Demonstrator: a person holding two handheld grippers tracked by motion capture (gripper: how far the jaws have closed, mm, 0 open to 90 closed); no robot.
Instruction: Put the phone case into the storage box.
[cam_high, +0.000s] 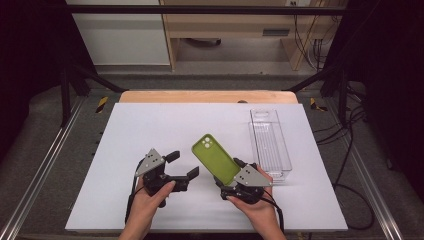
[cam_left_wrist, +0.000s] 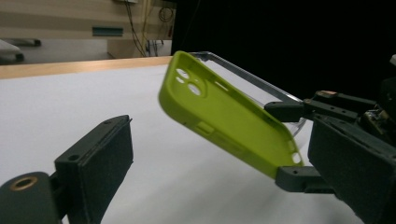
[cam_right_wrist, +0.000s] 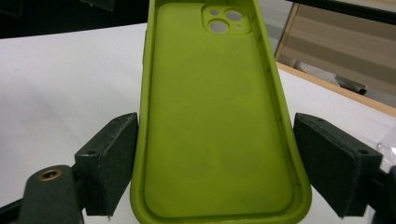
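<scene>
Lime-green silicone is the centre of it: the phone case (cam_high: 216, 159) sits in the right gripper (cam_high: 239, 176), lifted off the white table (cam_high: 150, 130) and tilted, camera cut-outs at the far upper end. From the high view its long axis runs from that gripper away and to the left, and its free end reaches into the gap towards the left gripper (cam_high: 181, 165). That left gripper waits just left of the case with its jaws standing apart and nothing between them. Right of the case, close by on the table, lies the clear plastic tray (cam_high: 270, 142), lengthwise away from the person.

Over to the left gripper view: the case (cam_left_wrist: 224, 114) hangs ahead and to the right, slanting down towards the right gripper (cam_left_wrist: 299, 140), whose jaws pinch its lower end across the width. The left gripper's own jaws frame bare table, wide apart.

Right gripper view now: the case (cam_right_wrist: 215, 116) stands straight up between the two black pads (cam_right_wrist: 109, 163), hollow side to the camera, edges pressed by both, so this one is clamped on the case.

Judgement: whatever comes next turns on that free upper end, and the left gripper is the nearer to it, needing to close in from the left.
</scene>
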